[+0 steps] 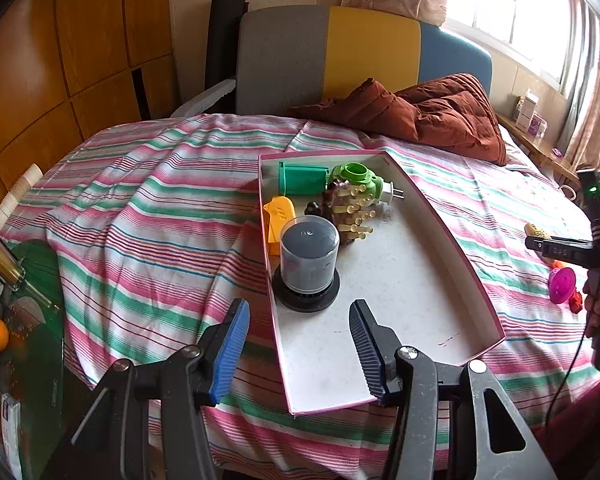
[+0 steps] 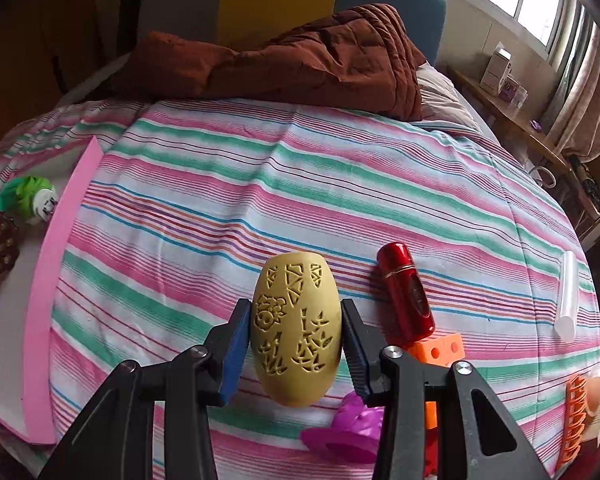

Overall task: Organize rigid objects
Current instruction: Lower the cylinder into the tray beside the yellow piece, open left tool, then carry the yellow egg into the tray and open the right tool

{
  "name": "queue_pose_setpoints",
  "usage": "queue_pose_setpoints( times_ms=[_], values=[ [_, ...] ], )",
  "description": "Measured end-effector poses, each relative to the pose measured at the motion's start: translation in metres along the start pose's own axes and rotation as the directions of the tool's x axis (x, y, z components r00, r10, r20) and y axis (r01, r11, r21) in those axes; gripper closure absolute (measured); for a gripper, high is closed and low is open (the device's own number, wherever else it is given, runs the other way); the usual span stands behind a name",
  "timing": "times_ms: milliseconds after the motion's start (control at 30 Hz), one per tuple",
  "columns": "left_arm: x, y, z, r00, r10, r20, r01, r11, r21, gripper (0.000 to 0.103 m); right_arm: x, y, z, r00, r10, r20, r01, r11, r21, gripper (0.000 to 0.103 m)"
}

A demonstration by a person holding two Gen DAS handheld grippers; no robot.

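A pink-edged white tray (image 1: 400, 288) lies on the striped bed. In it stand a dark grey cylinder on a black base (image 1: 309, 266), an orange piece (image 1: 280, 216), a teal block (image 1: 302, 178), a green plug-in part (image 1: 358, 178) and a brown peg toy (image 1: 350, 210). My left gripper (image 1: 300, 348) is open and empty just in front of the cylinder. My right gripper (image 2: 296, 344) is shut on a yellow carved egg-shaped shell (image 2: 296, 332), held above the bedspread. The tray's pink wall (image 2: 56, 264) shows at left in the right wrist view.
A red capsule (image 2: 406, 292), orange blocks (image 2: 440, 350), a magenta toy (image 2: 352, 432), an orange comb piece (image 2: 576, 420) and a clear tube (image 2: 567, 296) lie on the bed near the right gripper. A brown quilt (image 1: 432, 114) lies at the headboard. A glass side table (image 1: 24, 320) stands left.
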State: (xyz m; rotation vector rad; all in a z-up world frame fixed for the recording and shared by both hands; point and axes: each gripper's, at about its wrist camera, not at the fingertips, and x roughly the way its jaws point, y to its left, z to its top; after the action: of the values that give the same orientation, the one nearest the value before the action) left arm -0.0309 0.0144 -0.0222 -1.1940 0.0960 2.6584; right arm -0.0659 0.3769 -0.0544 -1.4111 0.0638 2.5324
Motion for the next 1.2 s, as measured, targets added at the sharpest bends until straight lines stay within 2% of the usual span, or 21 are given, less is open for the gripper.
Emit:
queue_pose_setpoints(
  times_ms=[167, 367, 500, 700, 933, 1000, 1200],
  values=[
    [0.003, 0.002, -0.001, 1.000, -0.004, -0.006, 0.004, 1.000, -0.011, 0.050, -0.031, 0.030, 0.000, 0.987, 0.156, 0.042, -0.157, 0.987, 0.031, 0.059],
    [0.003, 0.007, -0.002, 1.000, -0.005, -0.007, 0.005, 1.000, -0.027, 0.050, -0.070, 0.101, 0.011, 0.946, 0.313, 0.088, -0.305, 0.948, -0.091, 0.059],
    [0.004, 0.014, -0.004, 1.000, -0.005, -0.008, 0.005, 0.999, -0.045, 0.050, -0.075, 0.148, 0.015, 0.918, 0.393, 0.051, -0.381, 0.911, -0.155, 0.059],
    [0.007, 0.026, -0.006, 1.000, -0.002, -0.018, 0.000, 0.997, -0.077, 0.050, -0.051, 0.201, 0.013, 0.908, 0.413, -0.066, -0.418, 0.890, -0.183, 0.059],
    [0.012, 0.033, -0.010, 0.999, 0.002, -0.036, -0.006, 0.996, -0.094, 0.050, -0.002, 0.229, 0.014, 0.912, 0.361, -0.193, -0.385, 0.917, -0.107, 0.059],
    [0.013, 0.035, -0.010, 0.999, 0.004, -0.038, -0.008, 0.995, -0.098, 0.050, 0.003, 0.233, 0.013, 0.907, 0.368, -0.203, -0.393, 0.915, -0.096, 0.058],
    [0.014, 0.034, -0.011, 0.999, 0.006, -0.038, -0.009, 0.995, -0.097, 0.050, -0.006, 0.234, 0.009, 0.891, 0.424, -0.164, -0.441, 0.893, -0.093, 0.058]
  ],
)
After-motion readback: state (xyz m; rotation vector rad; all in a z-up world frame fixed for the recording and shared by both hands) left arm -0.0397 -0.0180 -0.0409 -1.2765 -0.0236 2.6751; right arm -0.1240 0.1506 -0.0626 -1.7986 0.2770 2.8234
